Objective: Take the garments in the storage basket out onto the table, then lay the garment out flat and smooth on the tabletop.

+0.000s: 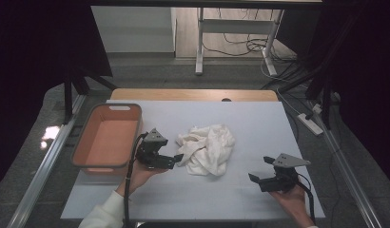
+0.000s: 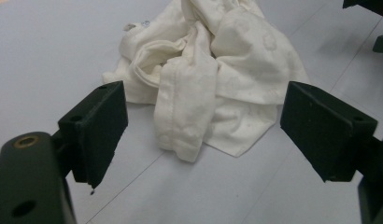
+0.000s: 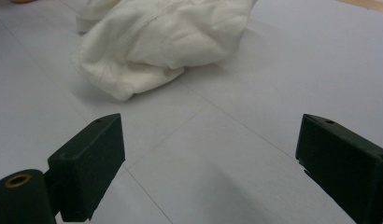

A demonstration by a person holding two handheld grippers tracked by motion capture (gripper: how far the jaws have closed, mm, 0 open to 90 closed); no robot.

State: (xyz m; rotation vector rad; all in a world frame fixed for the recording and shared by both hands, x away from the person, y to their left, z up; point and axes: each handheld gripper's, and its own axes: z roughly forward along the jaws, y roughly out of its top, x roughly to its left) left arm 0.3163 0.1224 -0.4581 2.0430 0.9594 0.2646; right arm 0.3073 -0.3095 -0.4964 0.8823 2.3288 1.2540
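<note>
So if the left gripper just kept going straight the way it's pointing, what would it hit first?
Most likely the crumpled white cloth. The left gripper has its jaws open and aimed right at the cloth's near edge, with a strip of bare table between them. How wide that gap is, I can't judge well.

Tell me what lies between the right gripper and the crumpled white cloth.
Nothing: in the high view, bare grey table separates the right gripper from the white cloth. The right gripper view shows the same bare stretch ahead of its open jaws.
</note>
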